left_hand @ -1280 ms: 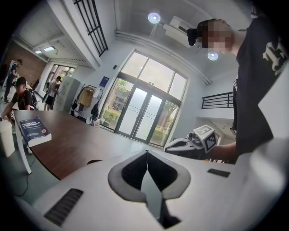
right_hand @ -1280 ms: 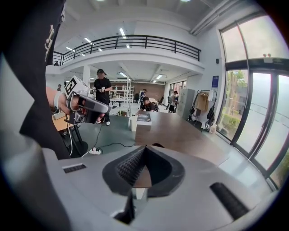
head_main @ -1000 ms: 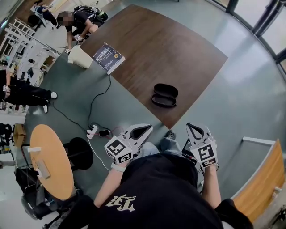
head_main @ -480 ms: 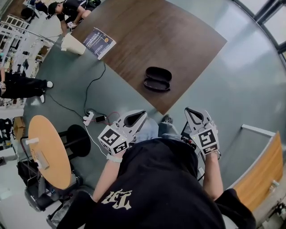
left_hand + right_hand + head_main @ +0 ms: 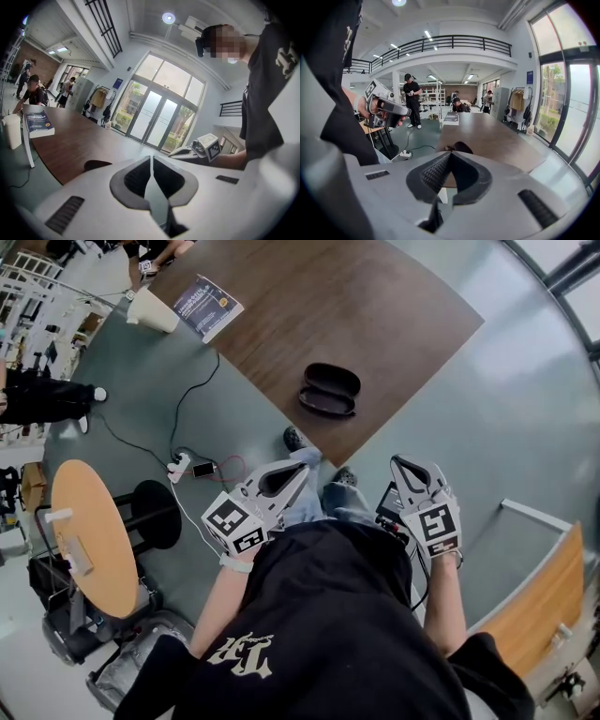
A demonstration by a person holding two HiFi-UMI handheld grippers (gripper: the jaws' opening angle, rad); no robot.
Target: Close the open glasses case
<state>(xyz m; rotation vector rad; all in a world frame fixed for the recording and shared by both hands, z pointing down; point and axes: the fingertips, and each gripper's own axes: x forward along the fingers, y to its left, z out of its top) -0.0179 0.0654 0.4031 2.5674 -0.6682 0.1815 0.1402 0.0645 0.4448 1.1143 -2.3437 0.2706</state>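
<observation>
The black oval glasses case (image 5: 330,390) lies open, both halves showing, on the dark brown wooden counter (image 5: 375,315), close to that counter's nearest corner. The left tongs (image 5: 305,467) and the right tongs (image 5: 397,462) hang short of the counter, off that same corner and well apart from the case (each pair pressed together, nothing between). A dark blue book (image 5: 206,306) rests at the counter's far left edge.

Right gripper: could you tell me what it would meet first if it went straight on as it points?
Probably the open glasses case on the wooden table, seen just beyond the shut right gripper; depth is unclear.
</observation>
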